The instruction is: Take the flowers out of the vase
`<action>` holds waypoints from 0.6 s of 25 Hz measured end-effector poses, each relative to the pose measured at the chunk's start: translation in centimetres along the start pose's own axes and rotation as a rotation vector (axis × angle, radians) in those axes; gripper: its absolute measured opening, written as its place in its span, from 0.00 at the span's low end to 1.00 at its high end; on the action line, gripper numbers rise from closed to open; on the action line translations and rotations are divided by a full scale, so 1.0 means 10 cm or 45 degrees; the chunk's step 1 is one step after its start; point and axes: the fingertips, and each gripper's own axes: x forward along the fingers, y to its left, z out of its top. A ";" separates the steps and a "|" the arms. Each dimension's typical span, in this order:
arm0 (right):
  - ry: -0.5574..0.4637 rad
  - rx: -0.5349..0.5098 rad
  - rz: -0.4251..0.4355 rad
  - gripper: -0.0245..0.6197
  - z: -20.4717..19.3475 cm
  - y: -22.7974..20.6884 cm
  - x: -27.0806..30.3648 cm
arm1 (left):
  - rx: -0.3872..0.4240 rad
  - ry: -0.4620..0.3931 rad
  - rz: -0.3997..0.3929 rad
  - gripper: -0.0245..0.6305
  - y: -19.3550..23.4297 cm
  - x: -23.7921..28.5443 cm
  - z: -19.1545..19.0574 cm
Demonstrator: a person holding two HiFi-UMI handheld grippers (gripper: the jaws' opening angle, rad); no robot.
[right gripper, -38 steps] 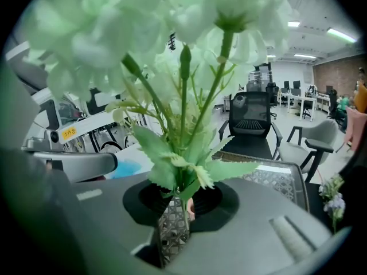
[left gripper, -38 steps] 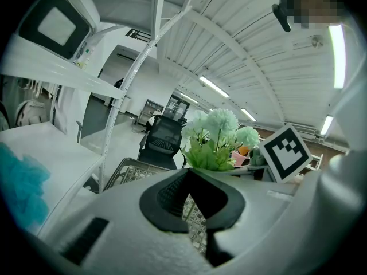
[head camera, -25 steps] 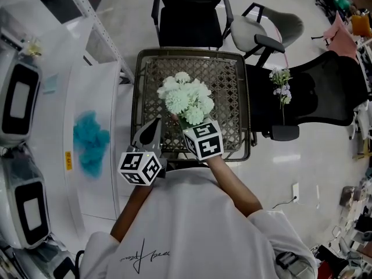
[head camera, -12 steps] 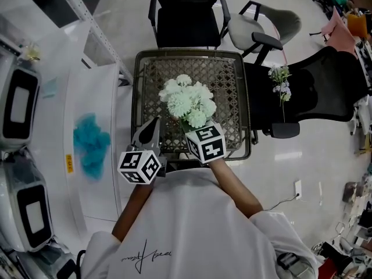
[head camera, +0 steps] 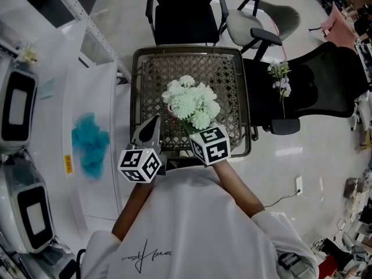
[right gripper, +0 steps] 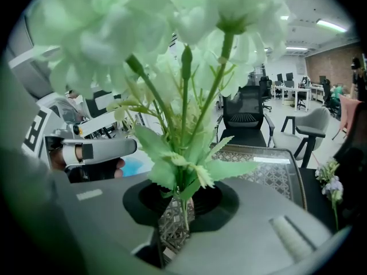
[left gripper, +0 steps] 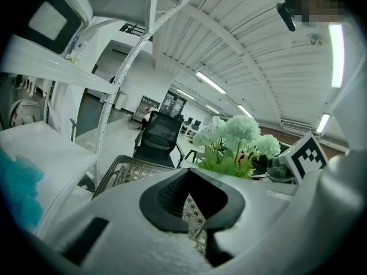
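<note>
One bunch of pale green-white flowers (head camera: 192, 102) is standing over the lattice-topped table (head camera: 232, 68), a little nearer the person than the table's middle. The right gripper (right gripper: 178, 206) is clasping the bunch low on its green stems: in the right gripper view the stems are rising straight out of the pinched dark jaws, leaves are spreading just above the pads, and the blooms are filling the upper part of the picture. From the head view the blooms are covering that gripper's jaws, so only its marker cube (head camera: 210, 145) is showing, just at the near edge of the bunch. What the stem ends are resting in is not showing in any view.

The right forearm is reaching bare from the white shirt (head camera: 192, 225) toward the table, with the gripper pointing away from the person and dipping downward.

The left gripper (head camera: 154, 125) is hanging beside the bunch, apart from it, over the table's near left edge. Its jaws are meeting at the tips with nothing between them, and the table's lattice is showing through the slit behind them. It is pointing forward with a slight downward tilt.

Around the table, a black office chair (head camera: 185, 13) is standing at the far side, and a second black chair (head camera: 325, 86) at the right is carrying a small flower sprig (head camera: 281, 80). A teal fluffy thing (head camera: 90, 144) is lying on the white table (head camera: 96, 86) at the left.
</note>
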 end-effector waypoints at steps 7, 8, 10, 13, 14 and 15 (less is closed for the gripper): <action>-0.015 0.003 0.044 0.15 -0.04 0.04 -0.09 | 0.001 0.018 -0.014 0.04 -0.03 -0.01 -0.03; -0.015 -0.004 0.051 0.15 -0.03 0.04 -0.10 | 0.003 0.023 -0.020 0.04 -0.05 0.00 -0.03; -0.015 -0.030 0.064 0.15 -0.01 0.05 -0.13 | 0.007 0.031 -0.032 0.04 -0.09 0.01 -0.04; -0.017 -0.040 0.106 0.15 0.02 0.08 -0.17 | 0.011 0.042 -0.046 0.04 -0.12 0.04 -0.06; -0.016 -0.036 0.124 0.15 0.04 0.08 -0.18 | 0.012 0.045 -0.051 0.04 -0.13 0.04 -0.06; -0.015 -0.032 0.142 0.15 0.05 0.09 -0.18 | 0.015 0.048 -0.053 0.04 -0.14 0.05 -0.05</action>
